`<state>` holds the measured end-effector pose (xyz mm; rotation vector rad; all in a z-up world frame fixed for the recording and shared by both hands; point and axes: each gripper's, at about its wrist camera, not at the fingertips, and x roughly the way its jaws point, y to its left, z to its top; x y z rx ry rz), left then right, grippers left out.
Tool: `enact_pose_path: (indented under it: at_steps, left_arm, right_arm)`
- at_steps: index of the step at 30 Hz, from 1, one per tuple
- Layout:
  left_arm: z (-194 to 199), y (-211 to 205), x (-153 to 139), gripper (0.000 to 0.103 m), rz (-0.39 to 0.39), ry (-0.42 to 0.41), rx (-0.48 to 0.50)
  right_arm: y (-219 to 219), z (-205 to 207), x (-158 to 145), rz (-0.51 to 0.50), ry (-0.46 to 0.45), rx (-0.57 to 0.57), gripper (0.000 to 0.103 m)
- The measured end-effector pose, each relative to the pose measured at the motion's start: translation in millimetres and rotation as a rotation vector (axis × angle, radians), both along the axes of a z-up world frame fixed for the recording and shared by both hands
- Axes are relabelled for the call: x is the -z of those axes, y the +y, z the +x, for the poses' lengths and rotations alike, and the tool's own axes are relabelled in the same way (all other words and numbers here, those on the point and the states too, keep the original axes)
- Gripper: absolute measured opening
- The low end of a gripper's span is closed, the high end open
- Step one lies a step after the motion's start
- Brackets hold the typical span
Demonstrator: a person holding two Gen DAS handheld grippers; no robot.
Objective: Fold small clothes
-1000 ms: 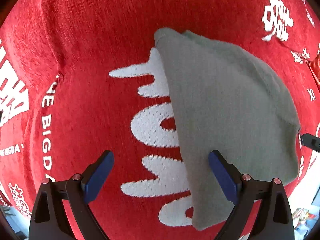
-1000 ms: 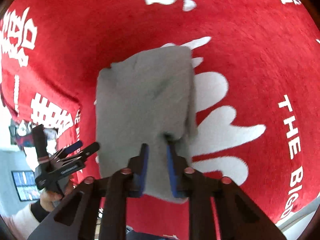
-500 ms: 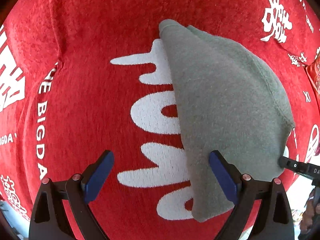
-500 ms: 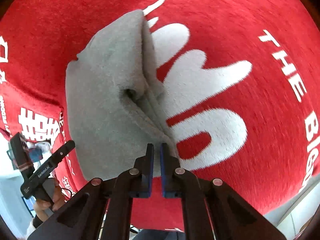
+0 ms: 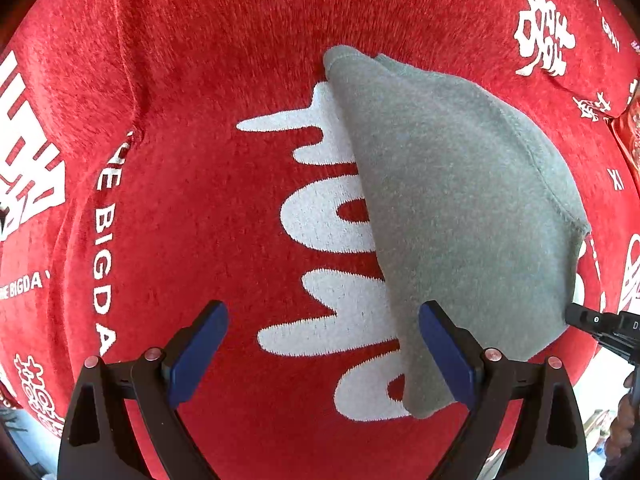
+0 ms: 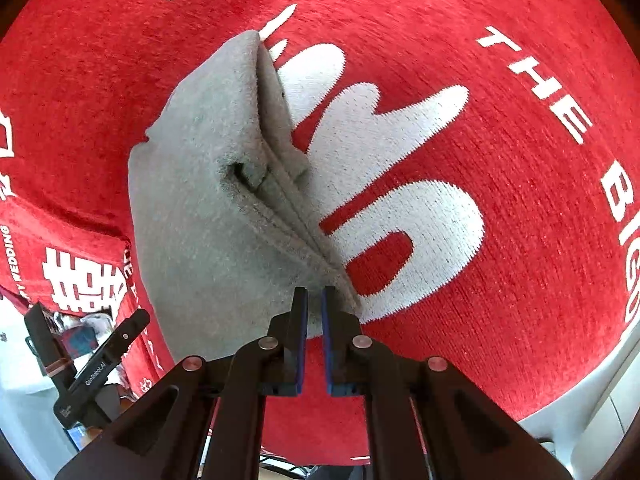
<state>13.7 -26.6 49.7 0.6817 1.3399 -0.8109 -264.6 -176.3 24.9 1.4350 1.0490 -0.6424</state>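
A small grey fleece garment [image 5: 460, 208] lies folded on the red cloth with white lettering [image 5: 200, 160]. My left gripper [image 5: 322, 346] is open and empty; its right finger hangs over the garment's near left edge. In the right wrist view the garment [image 6: 208, 216] is lifted at its near corner, with its layers gaping. My right gripper [image 6: 314, 304] is shut on that corner's hem. The right gripper's tip [image 5: 592, 320] shows in the left wrist view at the garment's right side. The left gripper [image 6: 100, 360] shows at the lower left of the right wrist view.
The red cloth [image 6: 480, 40] covers the whole work surface and drops off at a near edge [image 6: 560, 400]. A fold of it with white characters [image 6: 80, 280] lies at the left. Clutter shows beyond the edge at lower left.
My right gripper has closed on the garment's near corner and lifted it, so the layers gape. The left gripper has stayed open over the garment's left edge.
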Motion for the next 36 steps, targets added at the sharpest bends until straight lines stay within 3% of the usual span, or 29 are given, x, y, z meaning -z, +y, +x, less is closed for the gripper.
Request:
enact_pose_path:
  at_steps: [6, 14, 15, 16, 18, 26, 30, 31, 36]
  left_arm:
    - [-0.8, -2.6, 2.5, 0.097, 0.015, 0.011, -0.011]
    - [4.0, -19.4, -8.5, 0.097, 0.029, 0.004, -0.045]
    - [5.4, -22.6, -9.3, 0.097, 0.027, 0.001, -0.048]
    - [7.4, -27.9, -10.1, 0.097, 0.024, -0.006, -0.051]
    - [10.4, -36.3, -9.4, 0.097, 0.023, -0.018, -0.055]
    - [15.9, -61.8, -1.1, 0.097, 0.034, -0.011, -0.113]
    - [19.3, -65.8, 3.4, 0.097, 0.026, 0.033, -0.153]
    - [20.0, -67.0, 5.2, 0.103, 0.034, 0.037, -0.157]
    - [20.7, -70.5, 8.7, 0.103, 0.054, 0.028, -0.158]
  right_arm:
    - [-7.7, 3.8, -0.5, 0.050, -0.024, -0.020, 0.010]
    - [-39.4, 17.4, -27.5, 0.051, -0.107, -0.080, 0.011]
    - [-47.5, 20.9, -30.1, 0.044, -0.115, -0.091, 0.019]
    - [-52.7, 22.6, -31.6, 0.037, -0.118, -0.098, 0.039]
    - [-65.0, 28.2, -33.2, 0.013, -0.120, -0.115, 0.056]
    - [-99.1, 45.2, -19.9, 0.019, -0.131, -0.145, 0.056]
    - [-107.8, 48.9, -10.0, 0.039, -0.125, -0.149, 0.056]
    - [-109.9, 50.0, -7.2, 0.045, -0.124, -0.152, 0.056]
    - [-116.3, 53.5, 3.1, 0.066, -0.116, -0.167, 0.057]
